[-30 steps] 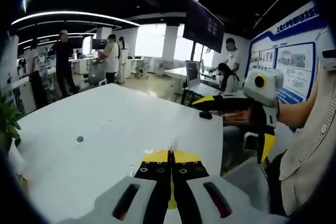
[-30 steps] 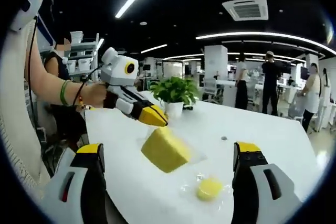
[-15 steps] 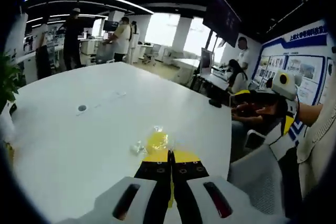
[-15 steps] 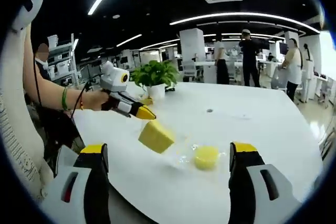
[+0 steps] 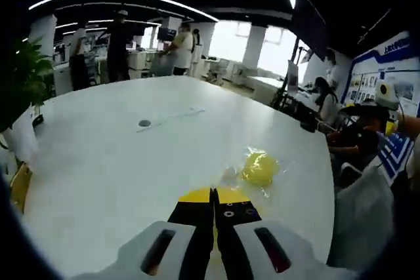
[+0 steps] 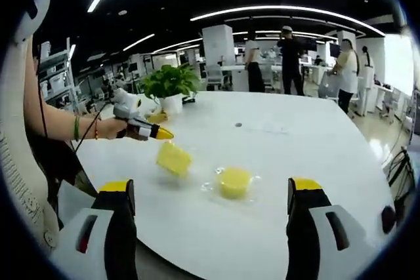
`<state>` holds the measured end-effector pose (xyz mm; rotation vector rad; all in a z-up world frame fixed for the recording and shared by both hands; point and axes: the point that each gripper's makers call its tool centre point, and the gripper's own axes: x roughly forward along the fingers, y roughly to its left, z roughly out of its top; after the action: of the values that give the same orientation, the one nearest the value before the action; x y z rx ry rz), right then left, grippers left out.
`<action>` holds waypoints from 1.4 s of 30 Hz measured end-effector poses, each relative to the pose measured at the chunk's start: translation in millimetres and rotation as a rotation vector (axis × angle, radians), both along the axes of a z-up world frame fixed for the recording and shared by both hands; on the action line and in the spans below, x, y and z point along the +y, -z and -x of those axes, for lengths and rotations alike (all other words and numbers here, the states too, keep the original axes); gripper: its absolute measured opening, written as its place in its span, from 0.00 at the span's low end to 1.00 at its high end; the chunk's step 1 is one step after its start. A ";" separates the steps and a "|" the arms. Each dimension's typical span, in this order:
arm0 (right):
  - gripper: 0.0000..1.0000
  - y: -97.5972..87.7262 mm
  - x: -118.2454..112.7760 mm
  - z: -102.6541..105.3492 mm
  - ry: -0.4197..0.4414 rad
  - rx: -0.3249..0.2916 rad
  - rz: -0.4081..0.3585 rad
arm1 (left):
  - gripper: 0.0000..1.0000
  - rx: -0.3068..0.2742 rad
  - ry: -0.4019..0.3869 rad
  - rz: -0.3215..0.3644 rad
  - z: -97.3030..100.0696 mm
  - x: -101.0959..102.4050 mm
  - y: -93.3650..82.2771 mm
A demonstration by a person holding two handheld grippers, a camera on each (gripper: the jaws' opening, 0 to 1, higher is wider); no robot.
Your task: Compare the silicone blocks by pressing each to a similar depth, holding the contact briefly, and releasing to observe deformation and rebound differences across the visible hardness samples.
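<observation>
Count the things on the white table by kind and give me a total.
Yellow silicone blocks: 2, a square block and a round block
Potted plants: 1
Total: 3

In the left gripper view the closed left gripper (image 5: 213, 196) hides most of a yellow block (image 5: 231, 194) just beyond its tips. The round sample (image 5: 260, 167) beside that block is blurred. The plant (image 5: 21, 80) is cut by the edge.
</observation>
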<state>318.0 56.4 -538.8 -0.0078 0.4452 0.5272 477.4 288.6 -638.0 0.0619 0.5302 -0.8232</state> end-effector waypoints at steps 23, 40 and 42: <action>0.87 26.9 2.8 -13.2 -0.013 0.089 0.023 | 0.00 0.013 0.041 -0.130 -9.6 10.3 72.6; 0.85 31.3 2.3 -6.2 -0.013 0.098 0.003 | 0.08 0.058 -0.113 -0.031 -14.9 22.2 60.9; 0.85 31.0 2.5 -4.5 -0.016 0.095 0.004 | 0.13 0.040 -0.122 -0.037 -14.2 24.5 54.3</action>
<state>322.5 58.9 -569.7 0.0101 0.5391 0.5436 491.6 313.1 -692.3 0.0471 0.5813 -0.6968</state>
